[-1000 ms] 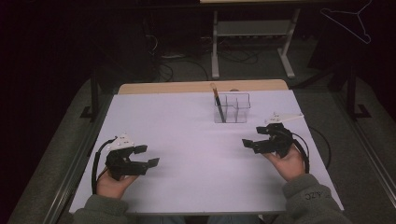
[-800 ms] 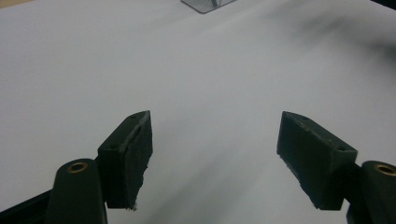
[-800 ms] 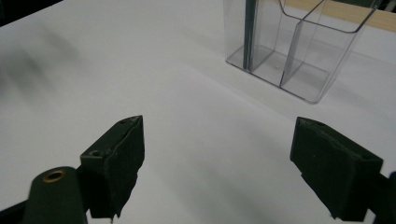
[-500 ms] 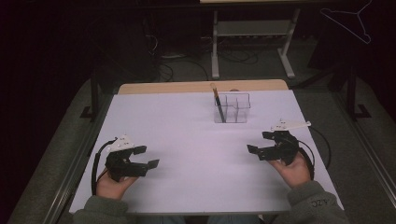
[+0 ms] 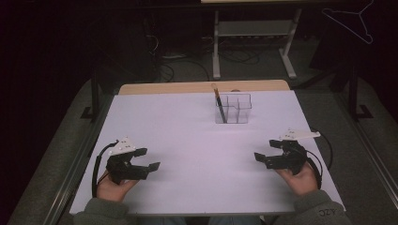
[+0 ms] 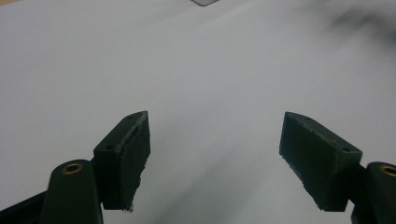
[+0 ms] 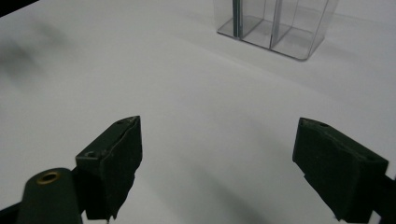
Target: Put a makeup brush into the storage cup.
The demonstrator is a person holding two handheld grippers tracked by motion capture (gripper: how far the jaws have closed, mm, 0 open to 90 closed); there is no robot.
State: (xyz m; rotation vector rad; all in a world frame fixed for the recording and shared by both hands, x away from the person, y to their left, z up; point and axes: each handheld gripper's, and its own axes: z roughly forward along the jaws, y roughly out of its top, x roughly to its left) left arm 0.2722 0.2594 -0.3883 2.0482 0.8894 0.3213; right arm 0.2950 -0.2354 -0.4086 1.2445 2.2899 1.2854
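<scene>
- The left gripper (image 5: 149,161) is spread wide near the table's (image 5: 187,140) left edge, gripping nothing.
- The right gripper (image 5: 266,151) is also spread, near the right edge.
- Bare white surface lies between them.
- The clear organizer (image 5: 233,108) stands far back, holding probably a pen (image 5: 219,101).

Matt white smooth worktop (image 5: 187,122) with a bare wood strip along its far edge, clear glossy plastic divided holder (image 5: 233,108) at upper centre, matt black plastic tongs (image 6: 215,158) with brass-coloured rivets, rough-edged pads (image 7: 116,163)
</scene>
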